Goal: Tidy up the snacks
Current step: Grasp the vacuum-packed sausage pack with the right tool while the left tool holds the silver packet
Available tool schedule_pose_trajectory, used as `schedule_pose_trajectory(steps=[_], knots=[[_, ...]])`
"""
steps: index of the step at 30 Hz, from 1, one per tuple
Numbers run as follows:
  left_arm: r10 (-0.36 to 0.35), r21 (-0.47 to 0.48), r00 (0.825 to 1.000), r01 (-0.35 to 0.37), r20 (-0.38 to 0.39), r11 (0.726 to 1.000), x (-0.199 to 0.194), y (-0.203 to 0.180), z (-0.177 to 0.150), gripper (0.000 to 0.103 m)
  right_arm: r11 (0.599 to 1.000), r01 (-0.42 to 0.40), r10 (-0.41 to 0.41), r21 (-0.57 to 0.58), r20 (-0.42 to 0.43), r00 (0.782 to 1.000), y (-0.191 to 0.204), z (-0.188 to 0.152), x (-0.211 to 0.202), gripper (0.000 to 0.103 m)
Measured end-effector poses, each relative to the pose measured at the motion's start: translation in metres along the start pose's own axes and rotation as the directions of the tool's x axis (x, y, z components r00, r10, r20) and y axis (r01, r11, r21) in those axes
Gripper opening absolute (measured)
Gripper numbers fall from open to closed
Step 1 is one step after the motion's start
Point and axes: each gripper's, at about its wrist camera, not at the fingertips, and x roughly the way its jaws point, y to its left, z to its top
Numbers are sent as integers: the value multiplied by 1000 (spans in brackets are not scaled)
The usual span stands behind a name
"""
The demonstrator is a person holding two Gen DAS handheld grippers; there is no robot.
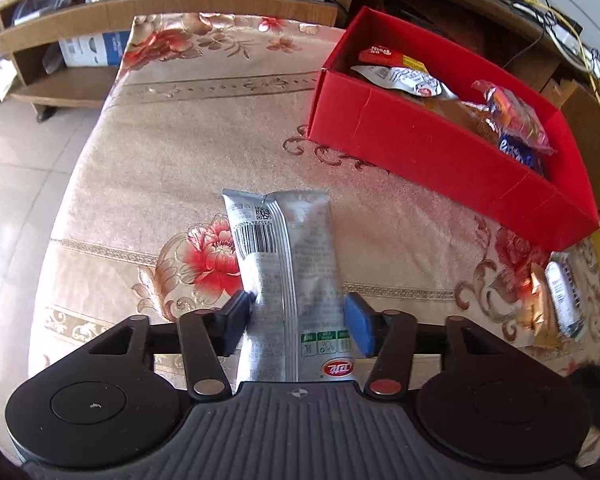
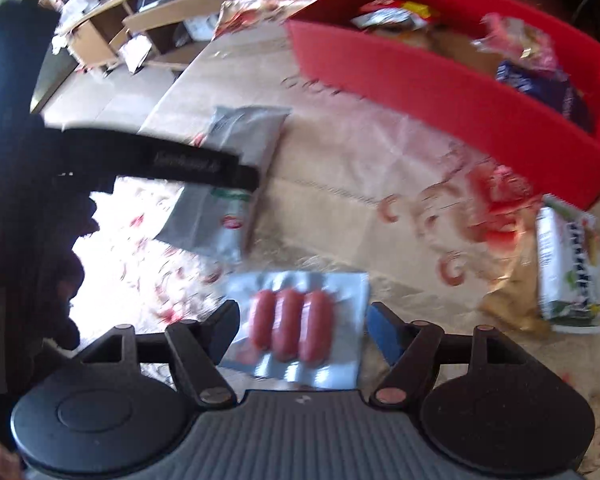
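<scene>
Left wrist view: left gripper (image 1: 298,322) clamped on silver snack packet (image 1: 286,268), long axis running forward between the pads; red box (image 1: 420,148) ahead-right.

Right wrist view: right gripper (image 2: 300,326) jaws apart, straddling sausage pack (image 2: 296,326), sausages lengthwise along fingers; pads not touching.

Strong daylight enters from the left — the floor (image 1: 16,184) washes out white. Left wrist view is sharp; right wrist view is motion-blurred throughout. Fisheye distortion bends the shelf (image 1: 160,8) edges — corners darken.
</scene>
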Motion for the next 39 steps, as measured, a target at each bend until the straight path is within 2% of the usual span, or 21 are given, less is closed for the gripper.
schedule_pose_trajectory(steps=[4, 8, 13, 14, 16, 18, 21, 24, 28, 30, 32, 33, 36, 39], knots=[[-1, 4, 1000, 1, 3, 1000, -1, -2, 0, 76, 999, 28, -29, -28, -35, 999, 12, -3, 15, 83], [-5, 3, 1000, 5, -17, 1000, 5, -3, 0, 81, 997, 40, -42, -71, -29, 999, 22, -7, 24, 101], [5, -1, 1000, -5, -27, 1000, 7, -1, -1, 83, 997, 19, -19, -70, -13, 1000, 18, -9, 23, 102], [8, 2, 1000, -8, -26, 1000, 7, -1, -1, 82, 997, 15, -15, -75, -10, 1000, 17, -9, 21, 100], [15, 11, 1000, -15, -25, 1000, 7, -3, -2, 80, 994, 43, -43, -103, -1, 999, 18, -12, 17, 87], [14, 21, 1000, -14, -23, 1000, 6, -5, -3, 76, 991, 67, -67, -117, 7, 998, 13, -14, 11, 66], [-18, 39, 999, 19, -32, 999, 6, -9, -3, 67, 995, 46, -45, -91, 4, 999, 0, -15, 1, 57], [-10, 84, 999, 12, -32, 996, 7, -17, -5, 66, 995, 54, -54, -80, 1, 999, -8, -18, -5, 49], [-3, 108, 1000, 6, -30, 994, 9, -21, -6, 67, 996, 28, -30, -90, -14, 999, -3, -27, -12, 49], [-9, 95, 999, 12, -35, 995, 9, -19, -5, 68, 992, 4, -11, -123, -49, 999, 3, -32, -16, 49], [-16, 76, 999, 19, -39, 997, 8, -18, -4, 70, 975, 0, -7, -222, -31, 999, 16, -35, -26, 51], [-23, 68, 999, 26, -42, 997, 7, -17, -4, 71, 958, 2, -10, -286, -29, 1000, 22, -34, -28, 58], [-40, 58, 998, 43, -50, 997, 8, -16, -5, 75, 884, 5, -30, -467, -45, 999, 35, -25, -27, 66], [-49, 57, 997, 52, -55, 997, 7, -16, -4, 77, 817, -3, -64, -577, -96, 993, 39, -14, -15, 66]])
